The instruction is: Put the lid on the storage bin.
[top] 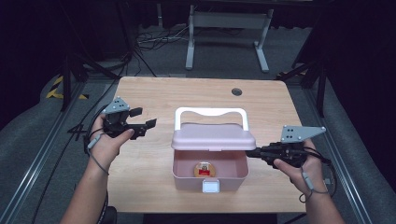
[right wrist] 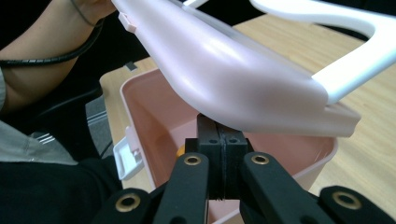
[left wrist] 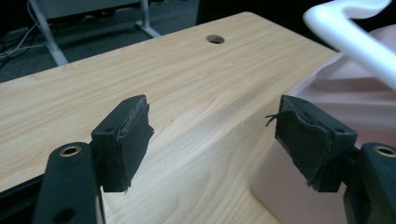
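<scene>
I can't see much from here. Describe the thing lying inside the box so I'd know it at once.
Mid-table on the light wooden table stands a pink plastic box, white-handled lid half raised. On its floor lies a small round golden disc with a red label, the only colourful item inside.

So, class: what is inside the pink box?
Inside the pink box lies one small round item with a red label. The raised lid covers the rear of the interior, so anything there is hidden.
</scene>
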Available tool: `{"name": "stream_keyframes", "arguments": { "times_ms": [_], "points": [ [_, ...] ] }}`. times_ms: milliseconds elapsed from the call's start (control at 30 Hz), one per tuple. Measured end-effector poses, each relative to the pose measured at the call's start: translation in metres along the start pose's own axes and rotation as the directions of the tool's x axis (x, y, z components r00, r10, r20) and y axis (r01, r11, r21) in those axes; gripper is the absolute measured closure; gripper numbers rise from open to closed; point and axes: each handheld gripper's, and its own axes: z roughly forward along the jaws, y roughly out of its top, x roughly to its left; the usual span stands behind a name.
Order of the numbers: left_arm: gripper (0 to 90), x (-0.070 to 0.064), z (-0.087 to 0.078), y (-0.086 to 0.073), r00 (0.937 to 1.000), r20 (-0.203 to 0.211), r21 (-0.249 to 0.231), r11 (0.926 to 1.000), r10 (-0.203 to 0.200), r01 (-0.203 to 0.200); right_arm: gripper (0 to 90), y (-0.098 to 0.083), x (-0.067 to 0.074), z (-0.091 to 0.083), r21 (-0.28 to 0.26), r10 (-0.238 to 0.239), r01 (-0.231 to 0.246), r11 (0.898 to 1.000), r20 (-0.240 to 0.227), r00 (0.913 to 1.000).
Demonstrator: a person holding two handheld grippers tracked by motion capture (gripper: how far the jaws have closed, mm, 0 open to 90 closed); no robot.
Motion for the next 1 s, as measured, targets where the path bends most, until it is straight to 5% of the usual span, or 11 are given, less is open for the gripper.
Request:
{"name": "stream_keyframes", "arguments": {
  "times_ms": [433, 1000],
  "points": [
    [27.9, 0.010, 0.007, -0.005, 0.9991, -0.040, -0.012, 0.9998, -0.017, 0.016, 90.0, 0.000, 0.006, 0.003, 0.095, -0.014, 0.012, 0.995, 0.017, 0.9998],
    [27.9, 0.013, 0.012, -0.009, 0.9990, -0.039, 0.006, 0.9998, -0.020, 0.020, 90.0, -0.004, 0.008, 0.011, 0.242, 0.018, -0.015, 0.970, -0.007, 0.9998]
  ]
}}
